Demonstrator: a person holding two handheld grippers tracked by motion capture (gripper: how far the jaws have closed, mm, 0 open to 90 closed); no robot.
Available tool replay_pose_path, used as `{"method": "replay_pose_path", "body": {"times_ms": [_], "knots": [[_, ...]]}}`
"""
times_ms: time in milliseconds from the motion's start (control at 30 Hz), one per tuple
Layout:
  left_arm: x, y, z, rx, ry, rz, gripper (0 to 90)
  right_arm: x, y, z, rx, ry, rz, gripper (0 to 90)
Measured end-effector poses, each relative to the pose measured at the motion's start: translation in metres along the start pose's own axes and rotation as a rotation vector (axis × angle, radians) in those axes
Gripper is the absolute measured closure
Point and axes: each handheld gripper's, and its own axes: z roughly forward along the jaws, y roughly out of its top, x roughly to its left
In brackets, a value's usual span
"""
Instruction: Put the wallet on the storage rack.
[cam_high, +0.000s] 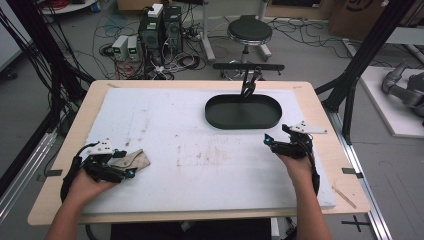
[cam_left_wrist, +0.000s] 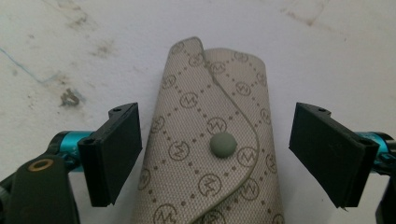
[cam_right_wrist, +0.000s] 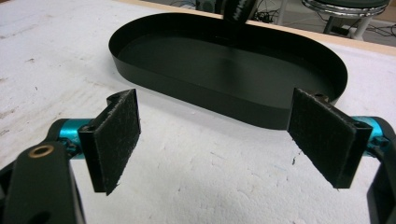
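White mat (cam_high: 200, 165); left gripper (cam_left_wrist: 217, 158) astride pouch (cam_left_wrist: 210, 154).

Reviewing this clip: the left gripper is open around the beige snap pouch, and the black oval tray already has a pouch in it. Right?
Not quite. The left gripper is open around the pouch, but the black oval tray is empty, as the right gripper view shows.

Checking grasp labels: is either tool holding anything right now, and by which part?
Nothing is held. The left tool is open astride the patterned pouch; the right tool is open.
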Motion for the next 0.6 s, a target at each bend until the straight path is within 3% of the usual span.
{"method": "replay_pose_path", "body": {"times_ms": [67, 133, 400, 600], "knots": [[-0.0007, -0.0016, 0.0034, 0.039, -0.002, 0.014, 16.8, 0.0002, 0.0, -0.0002, -0.001, 0.0, 0.005, 17.7], [-0.0038, -0.0036, 0.0051, 0.048, 0.016, 0.071, 16.7, 0.0, -0.0001, -0.0008, 0.0, -0.001, 0.011, 17.8], [-0.0032, -0.0039, 0.0046, 0.041, 0.019, 0.063, 18.0, -0.0005, -0.0003, -0.0004, 0.004, -0.003, 0.01, 17.8], [-0.0003, -0.004, 0.001, 0.027, 0.039, 0.048, 31.9, -0.0018, -0.0007, -0.0003, 0.004, -0.005, 0.021, 17.8]]}}
